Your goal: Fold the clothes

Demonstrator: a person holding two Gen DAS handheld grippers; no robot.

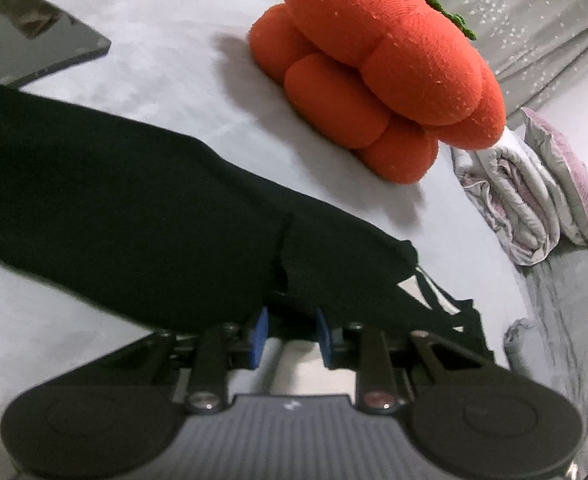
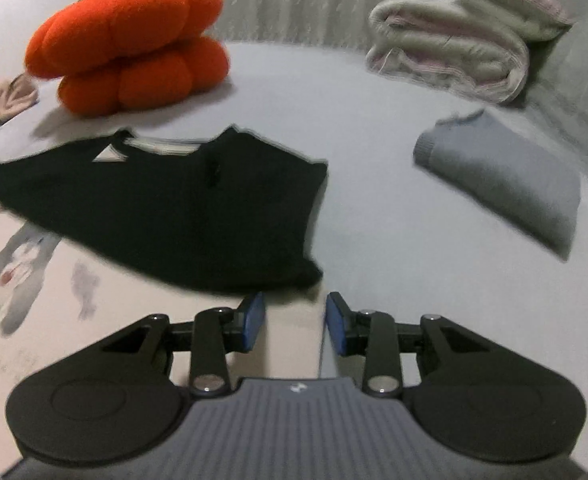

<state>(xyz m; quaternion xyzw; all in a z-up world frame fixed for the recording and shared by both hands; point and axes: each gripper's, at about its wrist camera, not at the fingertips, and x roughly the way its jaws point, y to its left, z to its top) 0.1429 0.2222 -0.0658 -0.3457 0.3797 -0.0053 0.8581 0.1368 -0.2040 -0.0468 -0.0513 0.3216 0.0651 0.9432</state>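
A: Black garment [image 2: 166, 208], partly folded, lies flat on a pale grey bed [image 2: 374, 220]. Its neckline, with a white triangular mark, faces the far side. In the right wrist view, the right tongs [image 2: 296, 320] hang just short of the garment's near right corner, blue pads parted by a modest gap with nothing between them.

B: And the left tongs?

A: In the left wrist view, the left tongs [image 1: 292, 334] are at the garment's edge. Dark cloth runs in front of and seemingly between the pads, which stand a little apart. Whether they actually pinch the fabric, I cannot tell.

B: What lies farther away?

A: A folded grey-blue garment [image 2: 506, 184] to the right, well apart from the black one. Beyond, an orange pumpkin-shaped cushion [image 2: 134, 48] on the far left, a rolled pale quilt [image 2: 450, 48] on the far right, and a dark tablet [image 1: 34, 36] flat on the bed in the left view.

B: What could go wrong?

A: Judging from this, the right tongs might close on only the top layer, or on the bed sheet, so the fold drags open. If the left grip is shallow, the cloth could slip free when lifted and the fold skew. A wide sweep could also nudge the cushion.
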